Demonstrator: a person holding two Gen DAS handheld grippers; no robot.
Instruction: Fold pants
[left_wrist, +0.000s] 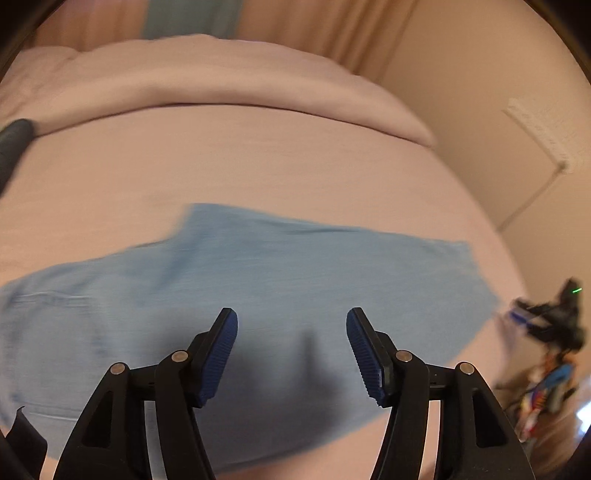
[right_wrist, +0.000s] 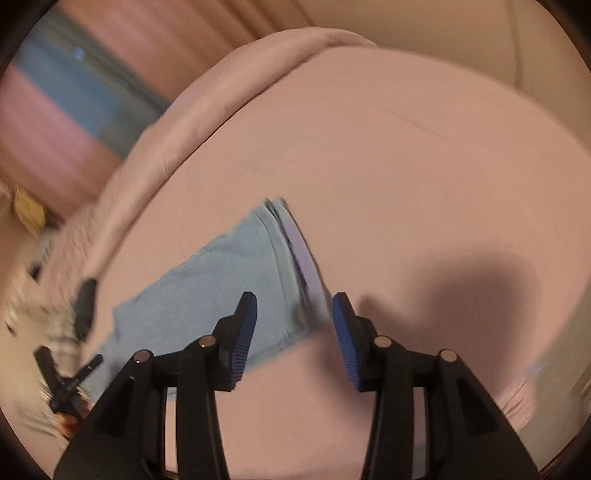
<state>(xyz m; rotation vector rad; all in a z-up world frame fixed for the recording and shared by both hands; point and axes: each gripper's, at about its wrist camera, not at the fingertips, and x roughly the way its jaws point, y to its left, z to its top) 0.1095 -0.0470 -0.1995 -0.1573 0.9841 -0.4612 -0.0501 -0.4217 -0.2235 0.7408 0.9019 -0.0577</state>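
Light blue pants (left_wrist: 258, 288) lie flat and folded on a pale pink bed sheet (left_wrist: 258, 166). My left gripper (left_wrist: 291, 328) is open and empty, hovering above the middle of the pants. In the right wrist view the pants (right_wrist: 221, 280) lie left of centre, with the waistband end (right_wrist: 299, 254) showing a lilac lining. My right gripper (right_wrist: 293, 314) is open and empty, just above that waistband end. The other gripper (right_wrist: 74, 373) shows blurred at the lower left.
A folded pink duvet (left_wrist: 221, 88) lies along the far side of the bed. Curtains (left_wrist: 314, 29) hang behind it. A wall with a radiator (left_wrist: 539, 133) is on the right. The right gripper and clutter (left_wrist: 550, 332) show blurred at the right edge.
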